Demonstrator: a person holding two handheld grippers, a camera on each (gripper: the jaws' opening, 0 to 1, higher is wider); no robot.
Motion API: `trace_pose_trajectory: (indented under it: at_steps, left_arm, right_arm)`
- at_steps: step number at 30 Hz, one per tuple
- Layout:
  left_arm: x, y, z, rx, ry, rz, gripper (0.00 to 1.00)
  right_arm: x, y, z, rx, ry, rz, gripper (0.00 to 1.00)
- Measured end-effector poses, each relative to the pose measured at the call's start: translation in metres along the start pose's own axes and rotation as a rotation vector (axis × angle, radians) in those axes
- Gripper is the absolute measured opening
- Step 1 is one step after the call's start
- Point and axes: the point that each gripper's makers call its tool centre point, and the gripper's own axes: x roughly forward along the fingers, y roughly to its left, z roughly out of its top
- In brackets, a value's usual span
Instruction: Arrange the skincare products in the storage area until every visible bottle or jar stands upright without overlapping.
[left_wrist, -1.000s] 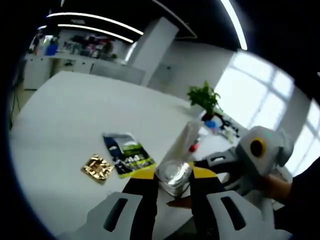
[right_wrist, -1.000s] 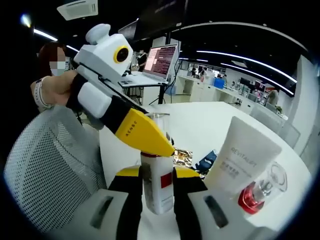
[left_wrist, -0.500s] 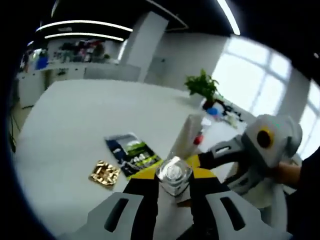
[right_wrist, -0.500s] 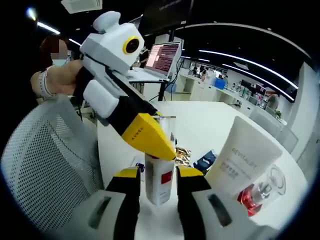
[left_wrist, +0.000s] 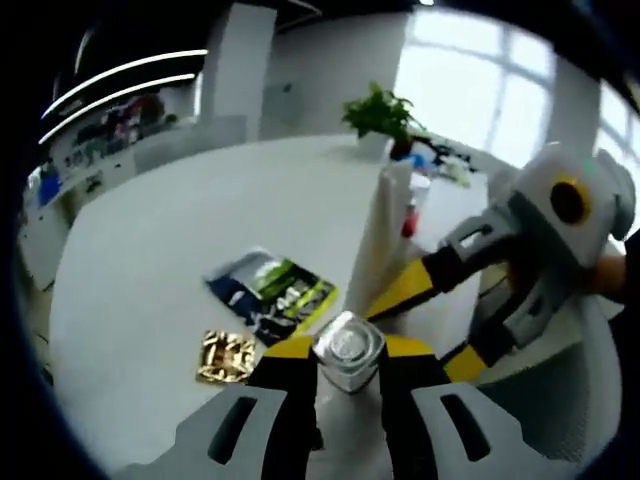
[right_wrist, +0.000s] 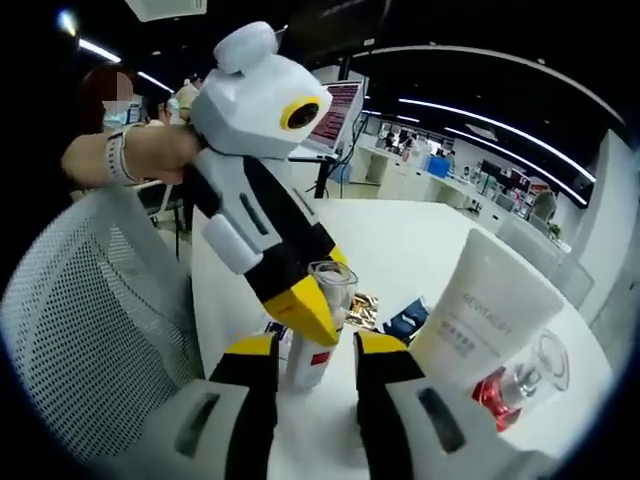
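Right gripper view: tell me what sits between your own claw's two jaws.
The clear-capped bottle with a red label stands there on the white table, with the left claw closed on its cap.

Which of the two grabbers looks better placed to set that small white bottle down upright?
Left. The left gripper already clamps the bottle by its clear cap, probably ready to set it down. The right gripper has its jaws open either side of it.

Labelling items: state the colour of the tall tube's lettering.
Grey lettering on the white tube, clearest in the right gripper view.
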Motion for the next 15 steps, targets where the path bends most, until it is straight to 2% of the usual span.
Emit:
trace_pose_trajectory:
  at_steps: [1,11,15]
  left_arm:
    - [0.002,-0.001,0.002,0.025,-0.001,-0.005,0.19]
    - [0.017,-0.002,0.007,0.047,0.027,-0.038,0.19]
    - [0.019,-0.004,0.008,0.127,0.028,-0.065,0.19]
  right_arm:
    - [0.000,-0.002,0.000,-0.002,-0.001,-0.007,0.30]
    - [-0.002,-0.007,-0.001,0.005,-0.004,-0.028,0.29]
    - [-0.002,-0.008,0.000,-0.004,-0.005,-0.035,0.29]
